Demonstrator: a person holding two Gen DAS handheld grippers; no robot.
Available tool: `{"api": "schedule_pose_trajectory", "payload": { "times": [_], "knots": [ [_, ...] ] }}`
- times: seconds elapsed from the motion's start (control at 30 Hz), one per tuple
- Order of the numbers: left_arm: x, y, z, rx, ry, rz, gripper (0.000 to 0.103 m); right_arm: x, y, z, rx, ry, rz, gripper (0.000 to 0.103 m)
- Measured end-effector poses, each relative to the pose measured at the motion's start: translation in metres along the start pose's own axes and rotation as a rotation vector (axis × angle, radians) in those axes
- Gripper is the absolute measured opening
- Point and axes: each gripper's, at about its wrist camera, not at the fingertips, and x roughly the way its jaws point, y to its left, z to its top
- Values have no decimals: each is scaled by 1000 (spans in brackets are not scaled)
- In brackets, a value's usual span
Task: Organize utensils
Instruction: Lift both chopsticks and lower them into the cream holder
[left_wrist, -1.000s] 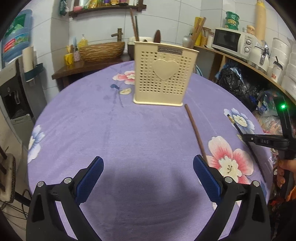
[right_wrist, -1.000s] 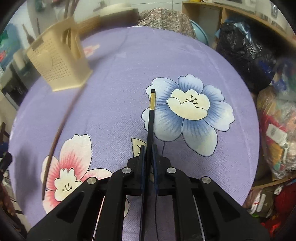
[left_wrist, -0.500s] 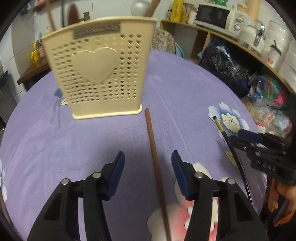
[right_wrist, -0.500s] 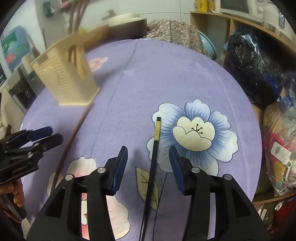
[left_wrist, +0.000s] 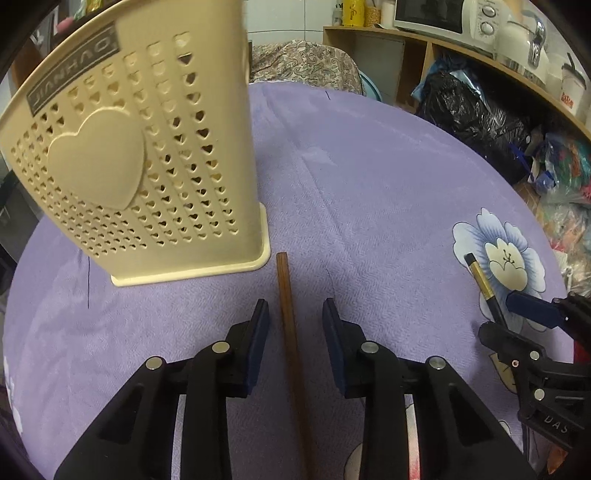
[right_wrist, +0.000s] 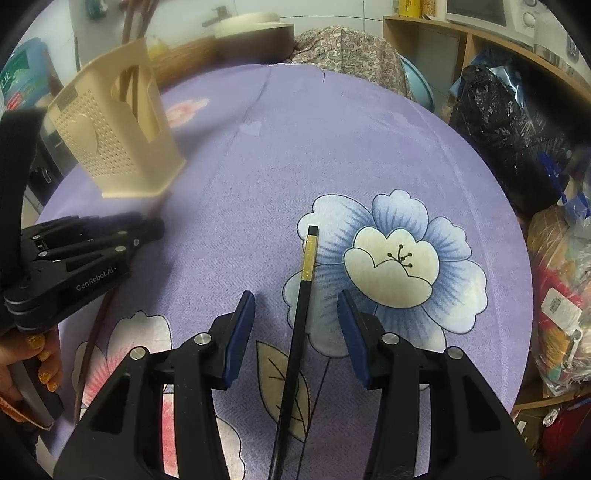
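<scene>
Tabletop (left_wrist: 388, 177): round, covered in a purple cloth printed with blue and pink flowers.

Utensil holder (left_wrist: 136, 158): cream plastic, perforated with small hearts, one large raised heart on its face; stands toward the far left of the tabletop. In the right wrist view, brown sticks rise out of its top.

Brown wooden chopstick (left_wrist: 287, 317): lies flat on the cloth, its far end just beside the holder's near right corner, apart from it. The left gripper (left_wrist: 294, 321) straddles it, jaws apart, one blue pad on each side, neither pad touching the stick.

Black chopstick (right_wrist: 301, 310) with a gold band near its far end: lies flat across the blue flower print, well to the right of the brown one. The right gripper (right_wrist: 295, 317) straddles it, jaws apart, pads clear of the shaft on both sides.

Background: wooden shelving with a microwave (left_wrist: 439, 14), black plastic bags (left_wrist: 469, 110).
</scene>
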Motion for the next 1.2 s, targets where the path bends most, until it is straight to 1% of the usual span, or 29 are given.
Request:
{"api": "schedule_pose_trajectory", "payload": {
  "times": [0.1,0.13,0.17,0.2,0.23,0.33,0.47,0.57,0.6,0.7,0.8,0.93,1.03,1.13,1.2],
  "knots": [
    [2,1,4,-14,-2,1,21,5,4,5,-7,8,-21,45],
    [2,2,5,-15,-3,0,16,7,4,8,-7,10,-36,40],
    [3,2,6,-16,-7,-6,13,8,5,10,-9,11,-43,36],
    [4,2,7,-15,-8,-6,9,10,6,13,-13,11,-54,29],
    [5,2,8,-12,-7,-7,9,11,6,15,-14,11,-59,23],
    [6,0,10,-7,-1,-6,8,15,6,20,-10,11,-67,11],
    [7,-3,9,2,-10,-4,8,16,8,20,-18,3,-67,9],
    [4,1,8,-16,-13,-33,8,14,5,19,1,-8,-39,9],
    [1,2,7,-21,-20,-44,8,10,4,19,14,-21,-12,8],
    [-20,12,3,-35,-64,-80,8,-8,3,21,36,-65,41,8],
    [-52,25,-1,-58,-129,-124,8,-34,5,24,42,-115,108,8],
    [-103,43,-11,-74,-222,-178,8,-82,15,26,26,-212,202,8],
    [-148,55,-21,-65,-306,-183,8,-115,24,28,7,-270,275,8],
    [-180,68,-29,-68,-361,-188,8,-143,35,26,-20,-313,316,8],
    [-194,71,-29,-71,-387,-187,8,-162,42,25,-37,-345,348,8]
  ]
}}
